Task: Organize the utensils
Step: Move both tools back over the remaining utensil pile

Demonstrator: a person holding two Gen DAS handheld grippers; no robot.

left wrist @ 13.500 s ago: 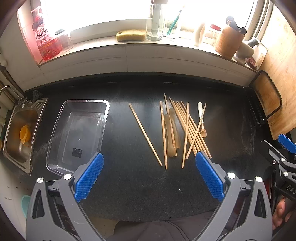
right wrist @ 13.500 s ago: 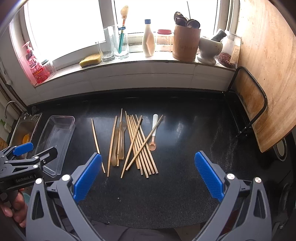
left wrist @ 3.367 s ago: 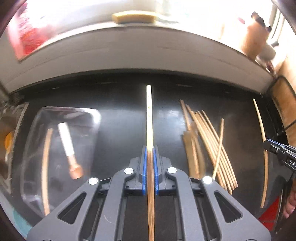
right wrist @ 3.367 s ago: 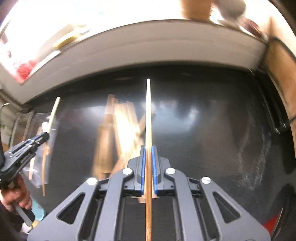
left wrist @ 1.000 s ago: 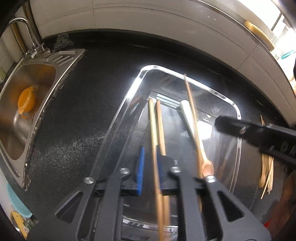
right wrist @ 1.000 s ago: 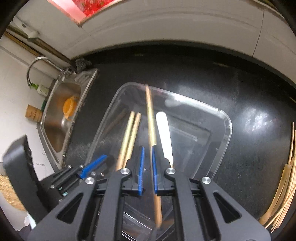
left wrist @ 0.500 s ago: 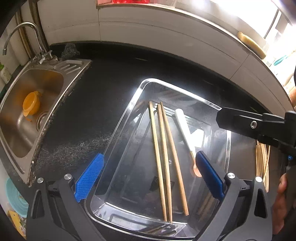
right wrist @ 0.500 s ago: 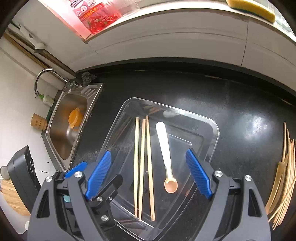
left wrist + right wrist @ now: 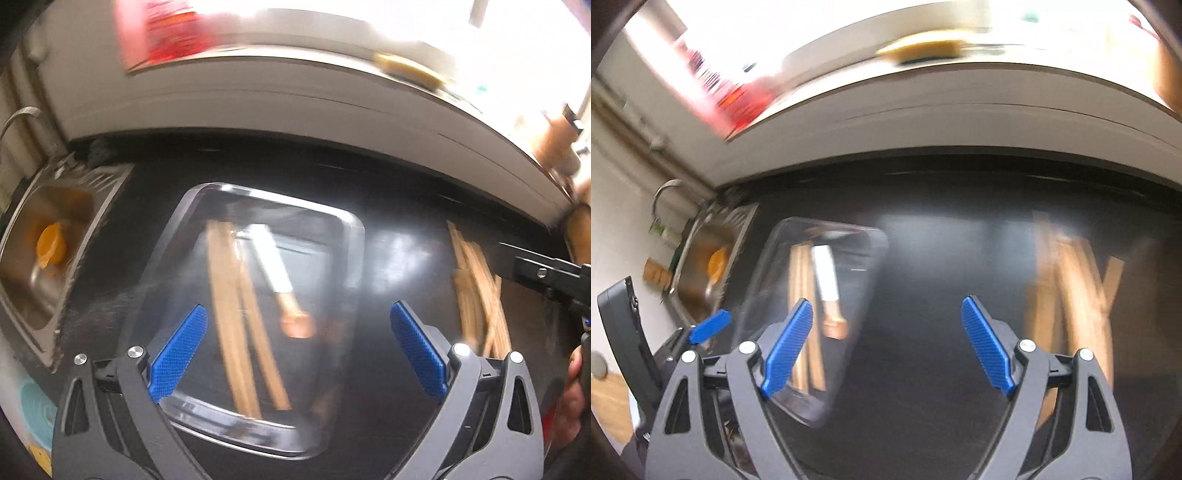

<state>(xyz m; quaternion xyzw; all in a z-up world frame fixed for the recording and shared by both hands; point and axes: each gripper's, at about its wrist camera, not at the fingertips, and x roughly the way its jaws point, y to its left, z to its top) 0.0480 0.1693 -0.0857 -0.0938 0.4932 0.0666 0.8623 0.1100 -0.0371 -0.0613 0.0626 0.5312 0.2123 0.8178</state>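
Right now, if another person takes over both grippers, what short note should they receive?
Left gripper: open, nothing between the jaws.
Right gripper: open, also holding nothing.
Clear tray on the black counter, beside the sink: it holds several chopsticks and one white-handled spoon.
Done: those pieces are in the tray.
Left: a pile of wooden utensils lies on the counter to the right of the tray; move them into the tray. The pictures are blurred, so I cannot count them.

Both wrist views angled down at counter (image 9: 399, 206); share tray (image 9: 354, 258), sink (image 9: 701, 240)
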